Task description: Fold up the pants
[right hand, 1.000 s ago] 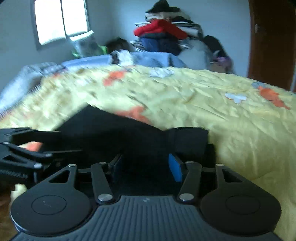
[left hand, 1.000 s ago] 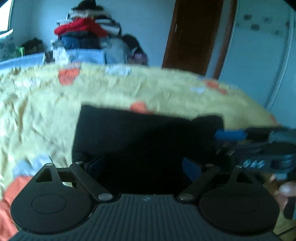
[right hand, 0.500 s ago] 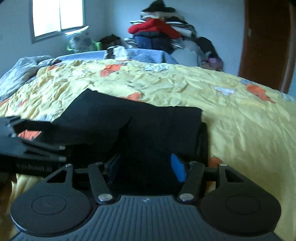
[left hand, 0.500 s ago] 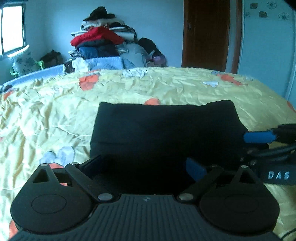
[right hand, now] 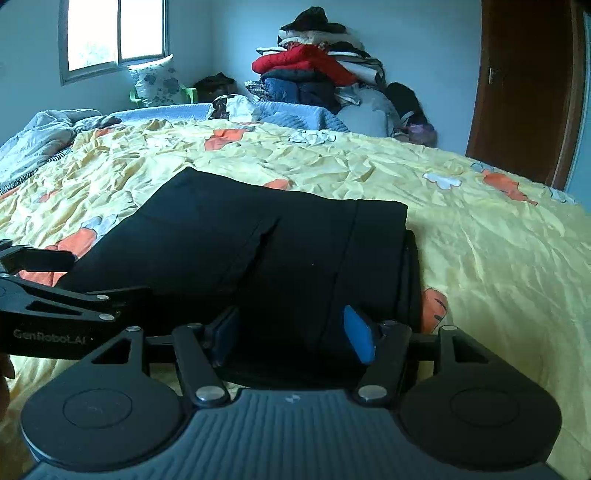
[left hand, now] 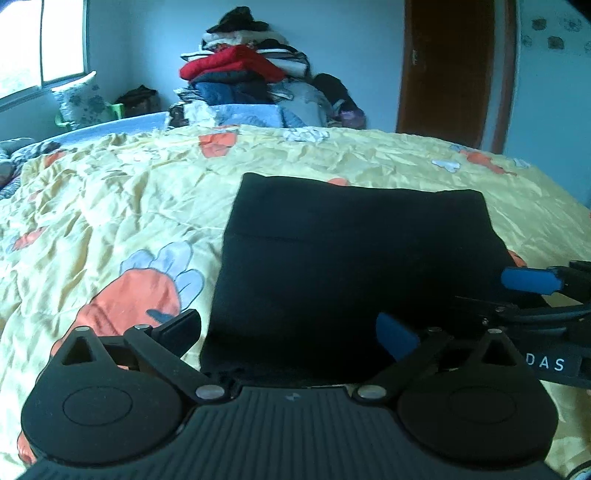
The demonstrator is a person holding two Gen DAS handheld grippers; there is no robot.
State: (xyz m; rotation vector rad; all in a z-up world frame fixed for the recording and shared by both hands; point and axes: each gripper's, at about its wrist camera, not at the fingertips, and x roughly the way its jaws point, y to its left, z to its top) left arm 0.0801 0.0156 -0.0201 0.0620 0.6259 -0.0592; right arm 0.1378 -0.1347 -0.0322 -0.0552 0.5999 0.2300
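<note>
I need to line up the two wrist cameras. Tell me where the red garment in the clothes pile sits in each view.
Left wrist view: the red garment is at upper centre-left, near the top of the pile against the blue wall.
Right wrist view: the red garment is at upper centre, right of the window.
Shared landmark: the folded black pants on the yellow floral bedspread.

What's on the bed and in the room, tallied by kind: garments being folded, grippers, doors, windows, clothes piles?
Black pants: 1
Grippers: 2, left gripper, right gripper
Wooden door: 1
Window: 1
Clothes pile: 1
Yellow bedspread: 1
Total: 7
</note>
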